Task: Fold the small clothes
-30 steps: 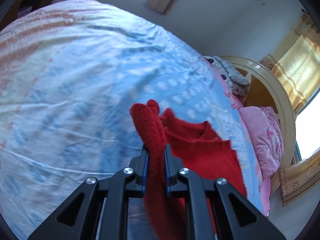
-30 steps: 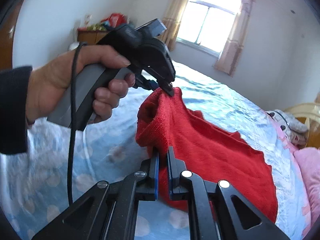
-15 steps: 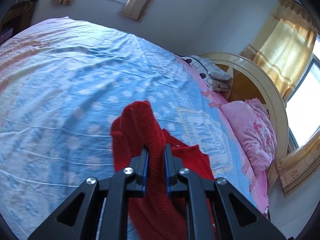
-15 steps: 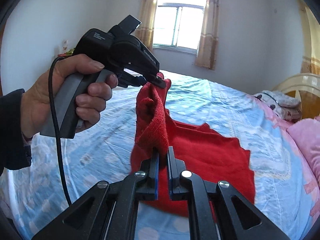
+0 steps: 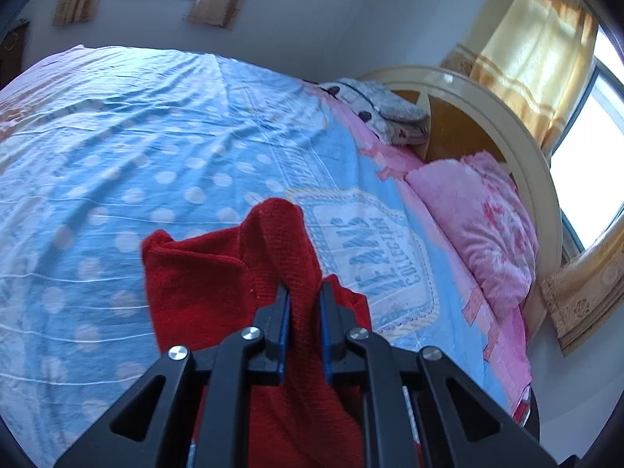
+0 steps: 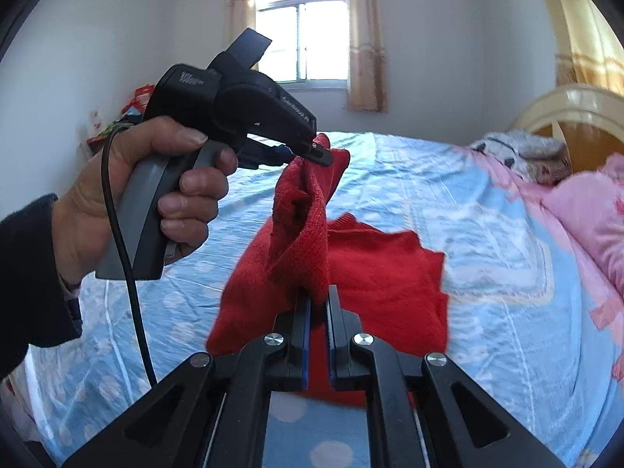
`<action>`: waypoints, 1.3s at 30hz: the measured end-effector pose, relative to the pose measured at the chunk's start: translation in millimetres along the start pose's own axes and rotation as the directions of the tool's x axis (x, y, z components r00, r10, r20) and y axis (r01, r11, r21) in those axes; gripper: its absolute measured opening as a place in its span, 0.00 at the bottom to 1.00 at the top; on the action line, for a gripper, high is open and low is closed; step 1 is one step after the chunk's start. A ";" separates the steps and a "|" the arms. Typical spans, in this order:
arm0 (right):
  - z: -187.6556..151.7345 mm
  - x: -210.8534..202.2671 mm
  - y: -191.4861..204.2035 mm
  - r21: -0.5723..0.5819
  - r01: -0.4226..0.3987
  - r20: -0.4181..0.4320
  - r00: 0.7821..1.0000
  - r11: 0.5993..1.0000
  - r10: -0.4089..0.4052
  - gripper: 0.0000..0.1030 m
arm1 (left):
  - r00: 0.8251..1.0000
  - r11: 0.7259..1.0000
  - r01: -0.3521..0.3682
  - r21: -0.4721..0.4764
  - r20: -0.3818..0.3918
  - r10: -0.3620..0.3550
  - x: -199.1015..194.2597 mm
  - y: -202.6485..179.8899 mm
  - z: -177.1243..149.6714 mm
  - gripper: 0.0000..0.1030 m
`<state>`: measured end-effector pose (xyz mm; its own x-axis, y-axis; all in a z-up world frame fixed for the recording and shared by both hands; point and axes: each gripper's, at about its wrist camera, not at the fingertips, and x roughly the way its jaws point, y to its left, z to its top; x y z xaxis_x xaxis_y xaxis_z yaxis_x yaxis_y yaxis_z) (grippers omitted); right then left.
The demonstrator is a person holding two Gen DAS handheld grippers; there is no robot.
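A small red knitted sweater (image 6: 374,273) is lifted off the blue dotted bedspread (image 6: 448,195); its lower part hangs down to the bed. My right gripper (image 6: 319,296) is shut on a bunched edge of it. My left gripper (image 5: 304,292) is shut on another edge of the red sweater (image 5: 202,284). In the right wrist view the left gripper (image 6: 319,152) is held in a hand at the upper left, pinching the top of the sweater above and beyond the right gripper.
The bed's blue sheet (image 5: 136,148) fills both views. A pink pillow (image 5: 479,218) and a grey patterned pillow (image 5: 386,113) lie by the curved cream headboard (image 5: 507,124) on the right. A window (image 6: 300,39) and curtains stand behind the bed.
Both grippers have raised the sweater higher off the bed and swung toward the headboard. The sweater hangs more bunched between them. Both grips are unchanged.
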<state>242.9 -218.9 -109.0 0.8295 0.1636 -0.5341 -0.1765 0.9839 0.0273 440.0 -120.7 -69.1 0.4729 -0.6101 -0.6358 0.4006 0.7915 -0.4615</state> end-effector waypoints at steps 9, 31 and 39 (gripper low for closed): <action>-24.9 3.4 -49.1 0.150 0.011 -0.085 0.996 0.989 0.002 0.05 | 0.994 0.994 -0.016 0.112 -0.109 0.028 61.2 -44.5 -17.6 0.13; -59.9 17.4 -89.7 0.379 -0.044 -0.204 0.970 0.924 0.130 0.05 | 0.989 0.941 -0.097 0.325 -0.073 0.127 83.8 -97.6 -41.6 0.24; -64.2 20.7 -91.5 0.395 -0.043 -0.218 0.966 0.918 0.140 0.05 | 0.992 0.948 -0.112 0.297 -0.015 0.122 43.1 -76.4 -49.3 0.40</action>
<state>242.2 -310.1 -176.9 0.6607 0.2797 -0.6966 0.0110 0.9242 0.3816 391.1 -205.6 -91.7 0.5065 -0.5088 -0.6962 0.5604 0.8078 -0.1827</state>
